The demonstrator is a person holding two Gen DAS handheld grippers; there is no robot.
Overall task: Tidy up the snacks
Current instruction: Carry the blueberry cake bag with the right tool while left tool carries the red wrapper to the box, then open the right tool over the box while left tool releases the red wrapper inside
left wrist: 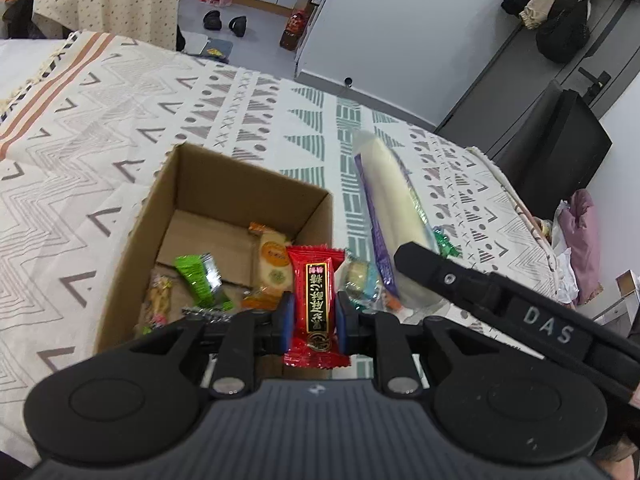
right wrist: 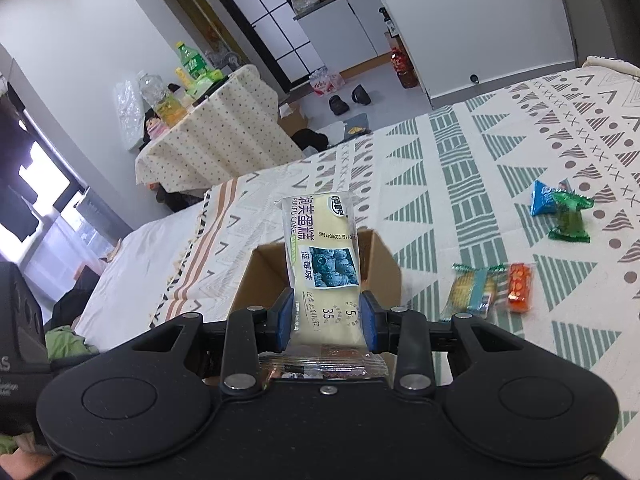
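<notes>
An open cardboard box sits on the patterned bedspread and holds several snacks, among them a green packet and an orange-labelled biscuit. My left gripper is shut on a red candy packet, held upright over the box's near right corner. My right gripper is shut on a blueberry cake packet, held upright above the box. The cake packet also shows in the left wrist view, to the right of the box, with the right gripper's body.
Loose snacks lie on the bedspread right of the box: a biscuit pack, an orange packet, a green candy and a blue packet. A draped side table with bottles stands beyond the bed.
</notes>
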